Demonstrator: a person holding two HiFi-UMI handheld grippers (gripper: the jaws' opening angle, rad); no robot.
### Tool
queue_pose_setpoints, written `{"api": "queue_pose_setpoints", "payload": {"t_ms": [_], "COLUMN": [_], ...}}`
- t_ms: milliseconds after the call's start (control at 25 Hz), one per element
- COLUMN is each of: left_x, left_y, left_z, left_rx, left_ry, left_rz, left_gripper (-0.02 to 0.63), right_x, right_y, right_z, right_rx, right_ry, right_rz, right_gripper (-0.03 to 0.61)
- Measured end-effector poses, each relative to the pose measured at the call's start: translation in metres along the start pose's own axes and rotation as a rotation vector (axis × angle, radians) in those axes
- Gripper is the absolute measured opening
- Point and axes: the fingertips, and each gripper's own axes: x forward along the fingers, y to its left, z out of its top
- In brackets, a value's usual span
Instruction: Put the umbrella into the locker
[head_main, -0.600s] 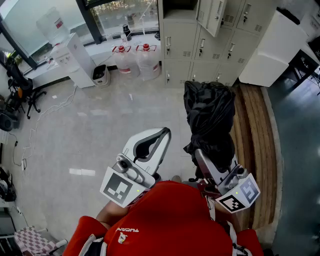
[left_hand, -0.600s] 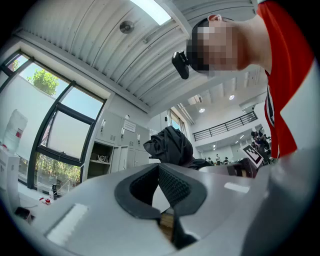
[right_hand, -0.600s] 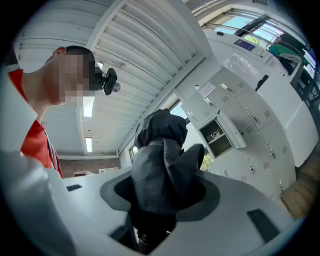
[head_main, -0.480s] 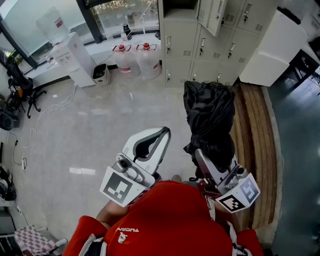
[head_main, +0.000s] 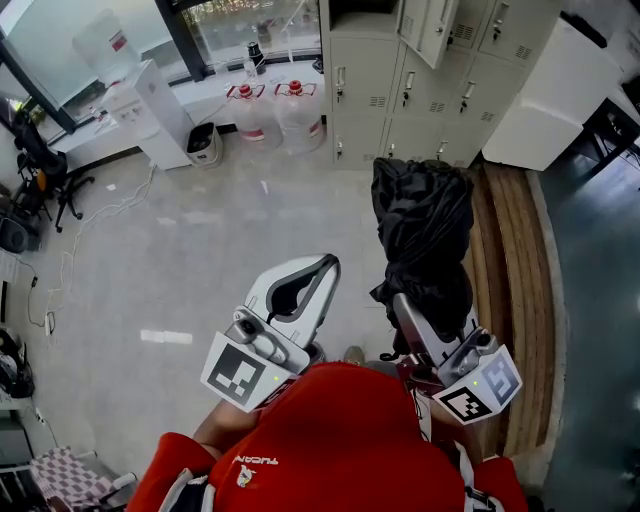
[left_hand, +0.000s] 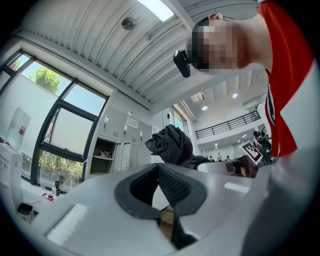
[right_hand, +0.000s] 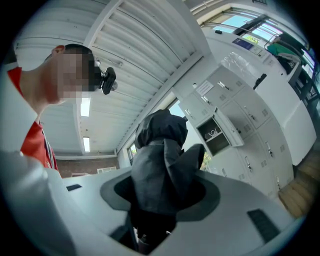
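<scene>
Right gripper view: my right gripper stays clamped on the folded black umbrella, whose bundle stands up out of the jaws just as it did a moment ago. My left gripper is closed on nothing, jaw tips together. Only the room has slid slightly in the head view. The open locker stands ahead, well apart from the umbrella.

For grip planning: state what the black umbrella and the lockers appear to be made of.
Umbrella: thin black fabric, probably nylon or polyester; matte, slightly shiny on crumpled soft folds. Lockers: likely painted sheet metal; smooth pale grey doors with vent slots and handles.
</scene>
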Motion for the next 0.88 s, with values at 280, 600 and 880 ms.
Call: {"api": "queue_pose_setpoints", "payload": {"t_ms": [280,600,880], "left_x": [0.005,0.027,0.045], "left_y": [0.012,0.008,0.001], "left_z": [-0.007,-0.013,-0.019], "left_rx": [0.004,0.014,0.005], "left_ry": [0.013,0.024,0.037], "left_rz": [0.034,0.070,0.095], "left_gripper": [0.005,0.005,0.005], "right_x": [0.001,-0.007,-0.011], "right_y": [-0.024,-0.051,-0.072], "right_z": [0.010,0.020,0.030], "right_rx": [-0.049,-0.062,-0.086], "right_ry": [0.023,0.033,0.055], "right_rz": [-0.048,-0.033,-0.026], "right_gripper": [0.199,0.199,0.199]}}
